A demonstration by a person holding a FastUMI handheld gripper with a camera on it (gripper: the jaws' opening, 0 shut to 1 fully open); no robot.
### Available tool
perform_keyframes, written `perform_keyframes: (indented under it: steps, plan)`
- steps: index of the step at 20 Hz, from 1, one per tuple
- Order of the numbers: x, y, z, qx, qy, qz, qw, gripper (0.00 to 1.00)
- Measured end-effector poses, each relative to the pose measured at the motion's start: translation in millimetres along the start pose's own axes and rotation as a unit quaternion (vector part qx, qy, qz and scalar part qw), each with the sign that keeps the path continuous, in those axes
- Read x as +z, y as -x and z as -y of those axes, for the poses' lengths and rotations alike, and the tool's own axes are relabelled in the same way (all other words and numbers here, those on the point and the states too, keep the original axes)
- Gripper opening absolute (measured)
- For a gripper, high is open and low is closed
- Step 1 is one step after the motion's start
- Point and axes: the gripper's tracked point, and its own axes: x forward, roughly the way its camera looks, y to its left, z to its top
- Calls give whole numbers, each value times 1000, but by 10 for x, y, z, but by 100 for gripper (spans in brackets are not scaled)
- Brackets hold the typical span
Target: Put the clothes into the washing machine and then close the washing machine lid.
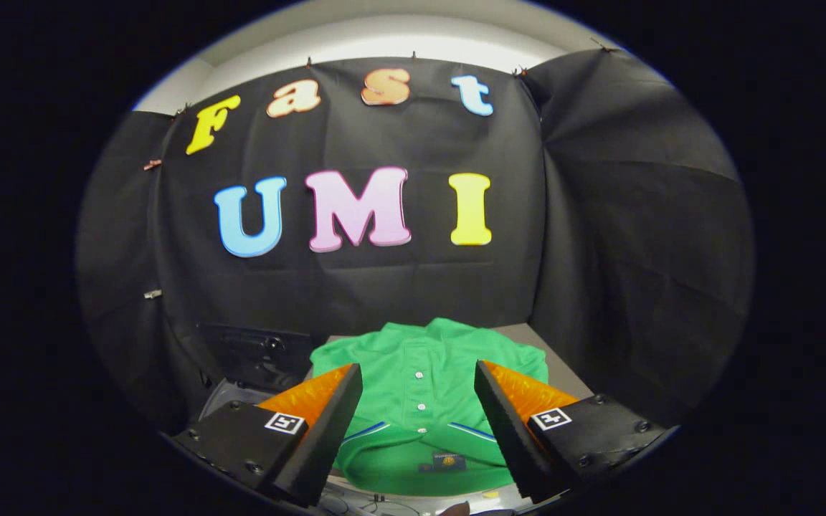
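Green cloth fills the middle of the scene: a buttoned polo shirt (420, 387) lies spread flat on the desk (560, 365), collar nearest the claw (419, 405). The claw hangs just above the shirt with its two fingers spread wide, gripping nothing, the button placket showing in the gap between them. To the left of the shirt, past the left finger, sits a dark machine with a pale rim, which I take to be the washing machine (255, 358); whether its lid is up I cannot tell. Nothing of the task looks done yet: the shirt is still to be grasped, carried over and dropped in, then the lid closed. The booth wall stands close behind the shirt, with a strip of bare desk to its right.
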Motion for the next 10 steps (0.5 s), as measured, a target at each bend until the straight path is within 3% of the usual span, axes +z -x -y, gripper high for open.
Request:
perform_keyframes:
  steps: [5, 10]
  plan:
    - [-412, -669, 94, -14, -14, -122, 992, 99]
    - [-689, -940, 53, -17, 20, -175, 984, 99]
